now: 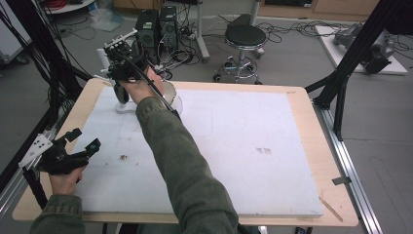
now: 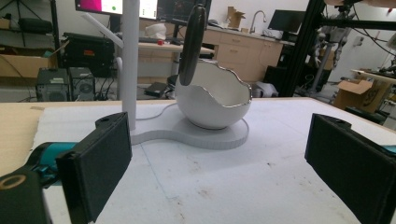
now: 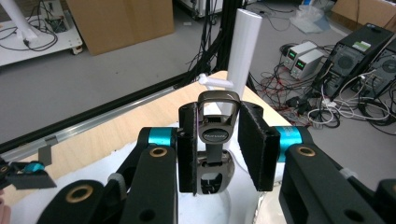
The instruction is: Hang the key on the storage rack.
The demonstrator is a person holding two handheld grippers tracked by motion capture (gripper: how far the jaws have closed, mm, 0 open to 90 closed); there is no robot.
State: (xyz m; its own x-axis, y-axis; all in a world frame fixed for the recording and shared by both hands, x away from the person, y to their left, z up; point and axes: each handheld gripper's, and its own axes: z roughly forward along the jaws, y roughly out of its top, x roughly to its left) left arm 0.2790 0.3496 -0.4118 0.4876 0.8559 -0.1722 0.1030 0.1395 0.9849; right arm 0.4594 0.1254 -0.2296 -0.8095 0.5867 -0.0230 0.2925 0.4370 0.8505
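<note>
White padding is covering the table [image 1: 302,146]. At the high view's upper left, the right gripper [image 1: 118,92] is clamping a dark metal utensil [image 3: 214,140] beside the white stand's post [image 3: 243,46]. Only the left gripper view is revealing the white bowl [image 2: 215,105] on the stand's base. At lower left, the left gripper [image 1: 83,141] is gaping empty.

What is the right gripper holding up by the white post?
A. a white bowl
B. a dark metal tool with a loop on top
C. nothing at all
B: the right gripper is shut on the dark metal tool, beside the white post.
</note>
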